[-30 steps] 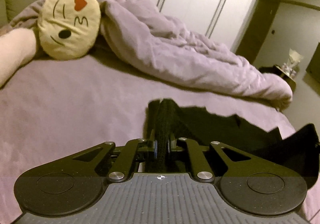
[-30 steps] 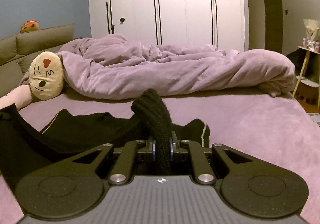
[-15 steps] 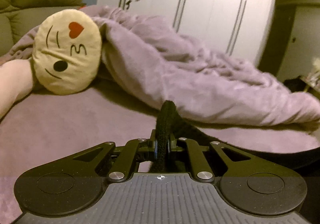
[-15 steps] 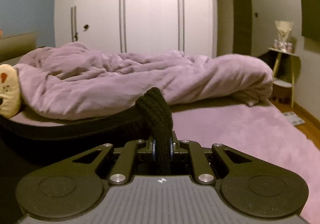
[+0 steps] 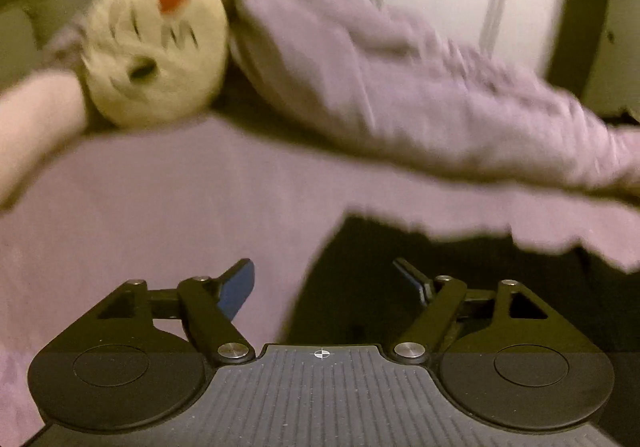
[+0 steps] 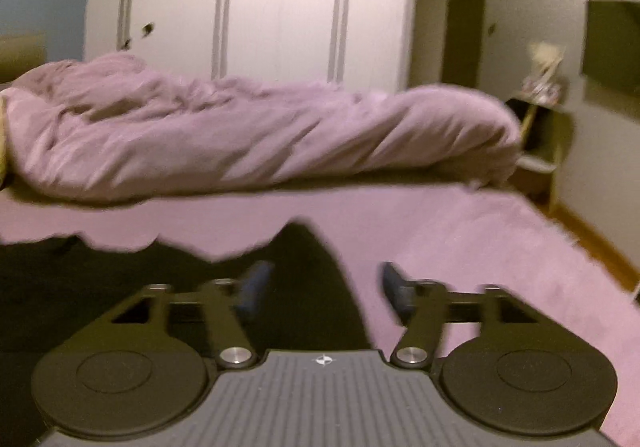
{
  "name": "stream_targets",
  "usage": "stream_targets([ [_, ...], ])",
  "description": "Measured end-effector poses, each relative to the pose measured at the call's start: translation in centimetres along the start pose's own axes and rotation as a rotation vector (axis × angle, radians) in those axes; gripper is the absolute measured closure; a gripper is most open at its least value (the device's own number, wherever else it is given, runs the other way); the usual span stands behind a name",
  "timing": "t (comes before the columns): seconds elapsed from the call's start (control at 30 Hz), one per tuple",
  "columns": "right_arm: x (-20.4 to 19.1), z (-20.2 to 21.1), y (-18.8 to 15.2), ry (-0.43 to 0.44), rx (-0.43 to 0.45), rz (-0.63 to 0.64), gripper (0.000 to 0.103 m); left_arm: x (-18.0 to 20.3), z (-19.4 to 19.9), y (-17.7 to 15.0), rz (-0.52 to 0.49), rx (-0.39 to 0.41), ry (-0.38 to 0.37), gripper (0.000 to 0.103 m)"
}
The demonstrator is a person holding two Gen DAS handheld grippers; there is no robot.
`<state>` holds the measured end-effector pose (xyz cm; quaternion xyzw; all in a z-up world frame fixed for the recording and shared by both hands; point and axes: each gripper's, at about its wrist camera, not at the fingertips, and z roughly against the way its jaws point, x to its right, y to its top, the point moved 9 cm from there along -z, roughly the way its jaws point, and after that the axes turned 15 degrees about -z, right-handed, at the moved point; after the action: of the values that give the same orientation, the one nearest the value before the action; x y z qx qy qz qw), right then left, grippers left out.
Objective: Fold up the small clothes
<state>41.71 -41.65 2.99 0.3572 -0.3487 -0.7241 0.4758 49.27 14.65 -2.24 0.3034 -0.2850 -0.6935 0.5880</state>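
On the purple bed [image 5: 168,215], a rumpled purple duvet [image 6: 248,135] lies heaped along the far edge, with a round cream face cushion [image 5: 154,43] at its left end. Nearer, a black knitted garment [image 6: 120,279] lies spread flat on the bed's near part. The left gripper [image 5: 325,279] hangs over the garment's left edge, jaws wide apart, holding nothing. The right gripper [image 6: 322,279] is likewise spread wide and empty, over the garment's right end.

**Right gripper spread over dark garment**

The right gripper [image 6: 324,283] has its fingers wide apart above a black garment [image 6: 308,279] lying flat on the purple bedsheet [image 6: 460,247]. Behind lies a rumpled purple duvet [image 6: 240,135], then a white wardrobe [image 6: 260,7].
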Motion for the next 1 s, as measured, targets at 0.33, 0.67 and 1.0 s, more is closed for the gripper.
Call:
stream_targets([
  [0.33,0.4,-4.7,-1.0,-0.046,-0.133,0.001,0.020,0.5,-4.0,-2.0,0.067,-0.141,-0.119,0.020],
  [0.67,-3.5,-7.4,-0.6,0.043,-0.149,0.109,0.085,2.8,-4.6,0.9,-0.014,-0.028,-0.118,0.091],
  [1.0,-4.2,-5.7,5.2,-0.104,0.113,0.133,0.089,-0.2,-2.9,5.0,0.105,0.125,0.072,0.090],
])
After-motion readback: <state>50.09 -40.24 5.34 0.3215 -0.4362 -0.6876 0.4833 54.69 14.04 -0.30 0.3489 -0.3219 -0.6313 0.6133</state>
